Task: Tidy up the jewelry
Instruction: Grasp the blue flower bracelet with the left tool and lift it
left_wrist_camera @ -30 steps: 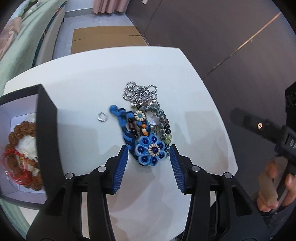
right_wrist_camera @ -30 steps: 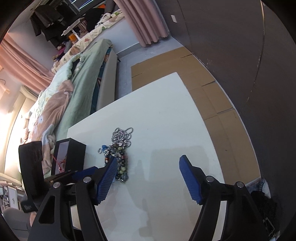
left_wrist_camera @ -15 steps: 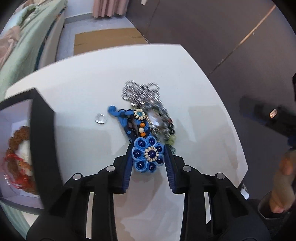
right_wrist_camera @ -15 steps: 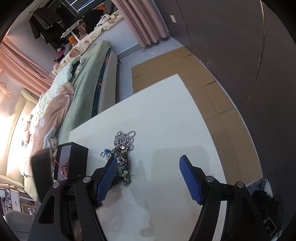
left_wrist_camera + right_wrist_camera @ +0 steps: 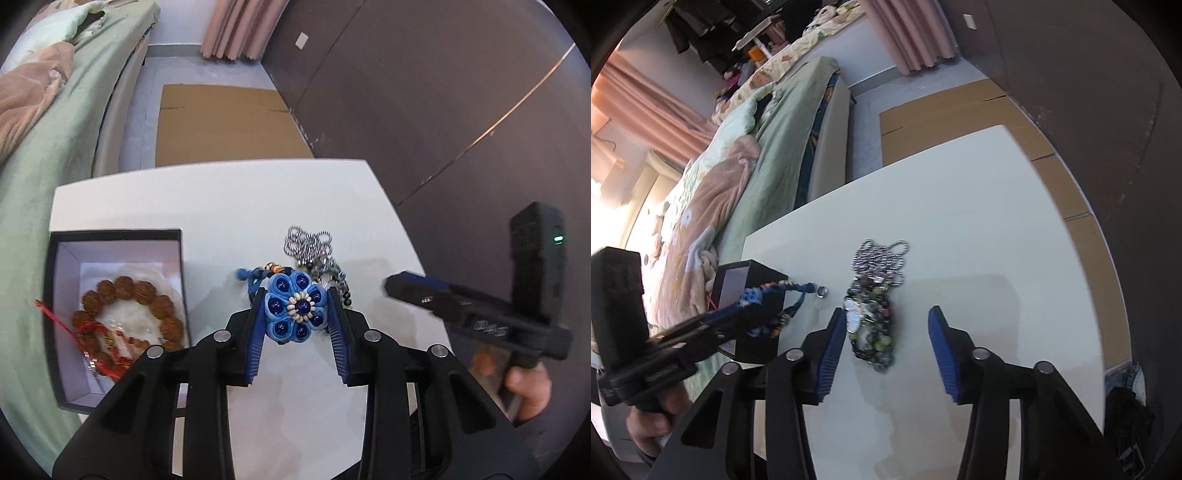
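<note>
blue flower bracelet (image 5: 295, 307) clamped between left tool (image 5: 296, 316) pads

Desk (image 5: 207, 206): smooth white, slight sheen. Ball chain (image 5: 307, 245) is shiny metal; blue flower bracelet (image 5: 295, 306) looks matt w/ glossy beads. Box (image 5: 51, 295) matt black card, brown bead bracelet (image 5: 129, 291) rough.

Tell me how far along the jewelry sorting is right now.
Done: a brown bead bracelet lies in the black box. In hand: the left gripper grips the blue flower bracelet, lifted off the table. Left: the silver ball chain, dark bead strand and small ring; the right gripper, just closing, straddles the strand untouched.
</note>
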Motion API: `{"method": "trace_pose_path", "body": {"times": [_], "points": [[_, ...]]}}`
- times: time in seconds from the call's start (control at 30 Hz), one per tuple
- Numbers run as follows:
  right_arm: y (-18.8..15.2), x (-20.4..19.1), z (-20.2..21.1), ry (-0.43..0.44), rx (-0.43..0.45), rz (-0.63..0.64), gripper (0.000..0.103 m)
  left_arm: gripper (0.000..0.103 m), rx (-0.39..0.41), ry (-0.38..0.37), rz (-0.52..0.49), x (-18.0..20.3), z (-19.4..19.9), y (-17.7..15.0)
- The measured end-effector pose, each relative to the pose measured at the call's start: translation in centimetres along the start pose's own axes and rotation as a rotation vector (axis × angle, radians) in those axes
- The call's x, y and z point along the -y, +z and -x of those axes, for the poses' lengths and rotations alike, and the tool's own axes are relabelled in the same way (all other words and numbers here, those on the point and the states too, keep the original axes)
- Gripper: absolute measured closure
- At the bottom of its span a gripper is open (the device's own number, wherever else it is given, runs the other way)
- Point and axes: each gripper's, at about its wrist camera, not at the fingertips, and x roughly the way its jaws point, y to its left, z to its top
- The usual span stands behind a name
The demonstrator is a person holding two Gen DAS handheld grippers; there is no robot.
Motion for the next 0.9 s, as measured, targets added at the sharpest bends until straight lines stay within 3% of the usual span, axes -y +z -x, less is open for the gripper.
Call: {"method": "trace_pose_path", "body": {"times": [0.13, 0.4, 0.53, 0.7, 0.9], "points": [[0.4, -1.8, -1.8, -0.014, -0.029, 0.040, 0.064, 0.071, 0.025, -0.016, 0.015, -0.6, 1.0, 0.5], [1.1, -4.4, -5.2, -0.145, -0.052, 0.119, 0.065, 0.071, 0.058, -0.051, 0.033, -2.3, 3.0, 0.9], [1.1, -5.2, -6.2, -0.178, -0.066, 0.150, 0.087, 0.071, 0.069, -0.065, 0.044, -3.3, 4.0, 0.7], [0.9, -6.3, -4.9, -0.212, -0.015, 0.192, 0.094, 0.071, 0.089, -0.073, 0.051, -4.2, 5.3, 0.6], [0.5, -7.6, -1.6, -0.155, 0.058, 0.192, 0.094, 0.071, 0.116, -0.078, 0.063, -5.2, 7.0, 0.2]]}}
